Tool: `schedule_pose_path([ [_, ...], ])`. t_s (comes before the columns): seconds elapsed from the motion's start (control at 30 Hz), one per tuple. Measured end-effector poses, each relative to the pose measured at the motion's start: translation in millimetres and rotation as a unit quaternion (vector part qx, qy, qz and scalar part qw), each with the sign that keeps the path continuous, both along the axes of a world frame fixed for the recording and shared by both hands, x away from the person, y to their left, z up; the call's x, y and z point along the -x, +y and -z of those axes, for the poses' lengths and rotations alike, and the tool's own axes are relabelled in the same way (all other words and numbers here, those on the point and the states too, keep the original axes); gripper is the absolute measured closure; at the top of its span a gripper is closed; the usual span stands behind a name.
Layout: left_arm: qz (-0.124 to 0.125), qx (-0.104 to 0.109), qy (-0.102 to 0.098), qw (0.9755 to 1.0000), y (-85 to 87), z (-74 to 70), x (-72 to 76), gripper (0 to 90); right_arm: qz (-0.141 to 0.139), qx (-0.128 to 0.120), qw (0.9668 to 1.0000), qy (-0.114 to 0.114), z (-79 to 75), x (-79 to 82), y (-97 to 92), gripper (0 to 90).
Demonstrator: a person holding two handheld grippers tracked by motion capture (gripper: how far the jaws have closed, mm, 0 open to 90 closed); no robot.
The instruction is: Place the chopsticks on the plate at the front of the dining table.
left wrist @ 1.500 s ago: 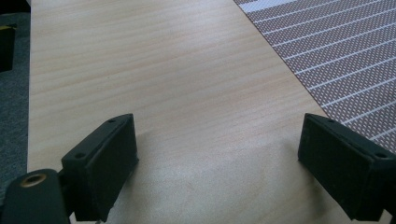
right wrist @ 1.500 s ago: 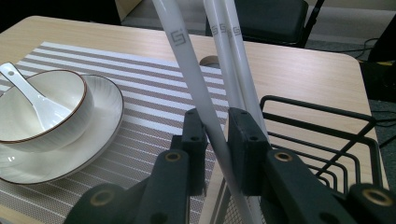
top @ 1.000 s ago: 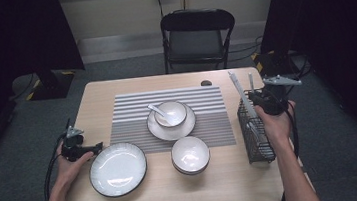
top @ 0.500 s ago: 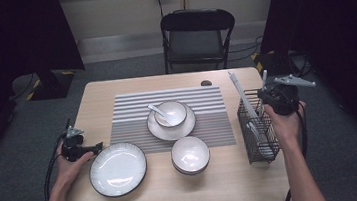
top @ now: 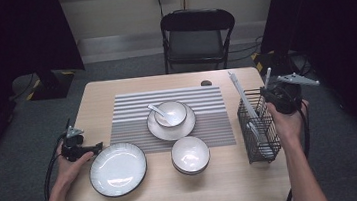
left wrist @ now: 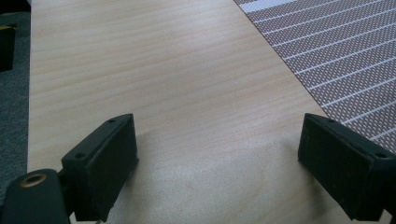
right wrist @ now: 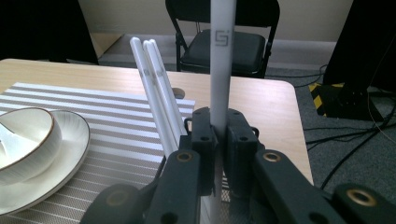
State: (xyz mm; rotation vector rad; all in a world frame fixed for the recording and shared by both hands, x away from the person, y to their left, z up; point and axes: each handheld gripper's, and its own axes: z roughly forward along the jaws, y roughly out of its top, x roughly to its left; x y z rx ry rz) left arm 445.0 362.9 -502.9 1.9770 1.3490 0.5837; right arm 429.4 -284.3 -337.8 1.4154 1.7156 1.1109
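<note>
Right gripper view showed the right gripper [right wrist: 219,154] pinching a white chopstick [right wrist: 221,60]; the left gripper [left wrist: 219,163] stood spread over bare table [left wrist: 154,70].

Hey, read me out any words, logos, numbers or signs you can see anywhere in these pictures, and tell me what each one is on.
A small square logo, something like "SJ", not a sure reading: on the white chopstick clamped in the right gripper.
Faint grey marks, too small to read: on the two white chopsticks leaning in the wire rack.
Yellow and black hazard stripes, no words: on a dark base on the floor.
No other text is readable.
</note>
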Motion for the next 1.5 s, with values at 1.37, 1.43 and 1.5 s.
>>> schedule_pose_path([
  [1.37,0.000,0.000,0.000,1.0000,0.0,0.0,0.0,11.3,-0.047,-0.018,0.9978,-0.042,-19.9,-6.4,22.8,84.5],
  [1.43,0.000,0.000,0.000,1.0000,0.0,0.0,0.0,11.3,-0.048,-0.021,0.9977,-0.043,-21.1,-6.4,23.7,84.5],
  [1.5,0.000,0.000,0.000,1.0000,0.0,0.0,0.0,11.3,-0.048,-0.021,0.9976,-0.045,-22.6,-6.4,24.7,84.5],
])
